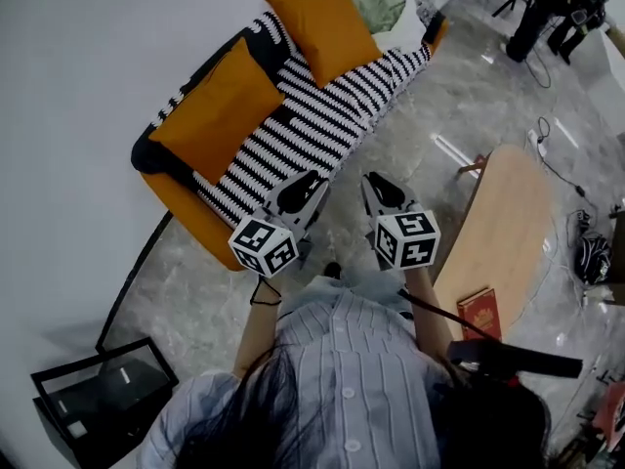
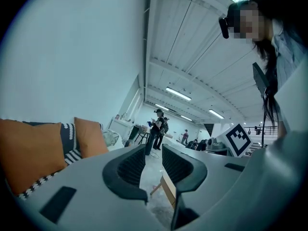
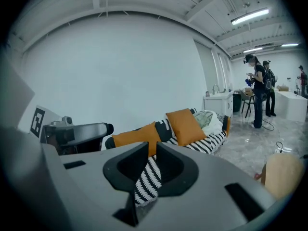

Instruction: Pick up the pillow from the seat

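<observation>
Two orange pillows lean on the back of a black-and-white striped sofa (image 1: 322,106): the nearer pillow (image 1: 220,110) at its left end, the farther pillow (image 1: 327,22) past the middle. Both also show in the right gripper view, the nearer pillow (image 3: 137,136) and the farther pillow (image 3: 185,126). My left gripper (image 1: 305,186) hangs over the sofa's front edge, shut and holding nothing (image 2: 154,153). My right gripper (image 1: 379,186) is beside it over the floor, short of the seat, also shut and holding nothing (image 3: 152,146). Neither touches a pillow.
A green-and-white bundle (image 1: 381,8) lies at the sofa's far end. A wooden table (image 1: 503,223) with a red book (image 1: 480,313) stands to my right. A black frame (image 1: 98,399) sits by the wall at lower left. People stand far back (image 1: 547,8).
</observation>
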### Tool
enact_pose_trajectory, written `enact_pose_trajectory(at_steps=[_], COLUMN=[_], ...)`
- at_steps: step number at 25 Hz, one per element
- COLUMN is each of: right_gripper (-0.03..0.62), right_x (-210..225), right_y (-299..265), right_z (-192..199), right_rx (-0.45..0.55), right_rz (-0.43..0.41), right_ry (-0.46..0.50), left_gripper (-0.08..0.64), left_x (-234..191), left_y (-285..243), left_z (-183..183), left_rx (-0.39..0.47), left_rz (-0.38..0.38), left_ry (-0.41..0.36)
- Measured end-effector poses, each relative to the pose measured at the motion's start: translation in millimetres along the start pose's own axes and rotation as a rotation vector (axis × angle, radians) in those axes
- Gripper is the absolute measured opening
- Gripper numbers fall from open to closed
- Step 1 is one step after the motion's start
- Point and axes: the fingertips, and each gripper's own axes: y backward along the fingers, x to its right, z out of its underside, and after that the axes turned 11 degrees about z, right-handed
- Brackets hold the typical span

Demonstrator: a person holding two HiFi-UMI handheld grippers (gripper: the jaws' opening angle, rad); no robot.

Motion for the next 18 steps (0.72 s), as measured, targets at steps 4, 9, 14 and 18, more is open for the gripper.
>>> enact_pose_trajectory(at_steps=[4,9,14,18], right_gripper=[0.058,0.058,0.058,0.058], right_x=[10,23,50,81], right_y=[-8,-31,-65,-101], right_z=[-2,-6,-19,-42], right_rx=[-0.007,-0.018,-0.024,-0.027], right_rz=[0.014,0.014,0.006,-0.007], right_ry=[-0.015,-0.028,-0.018,0.001], left_gripper=[0.102,0.102,0.103,0.102], left_x=[-7,-27,-58,-85], left_y=[-11,-30,-65,-105], left_z=[2,1,-4,-11], left_rx=[-0.023,-0.041,-0.039,-0.034], left_rz=[0.011,0.008,-0.012,-0.030], left_ry=[0.007,0.010,0.012,0.015])
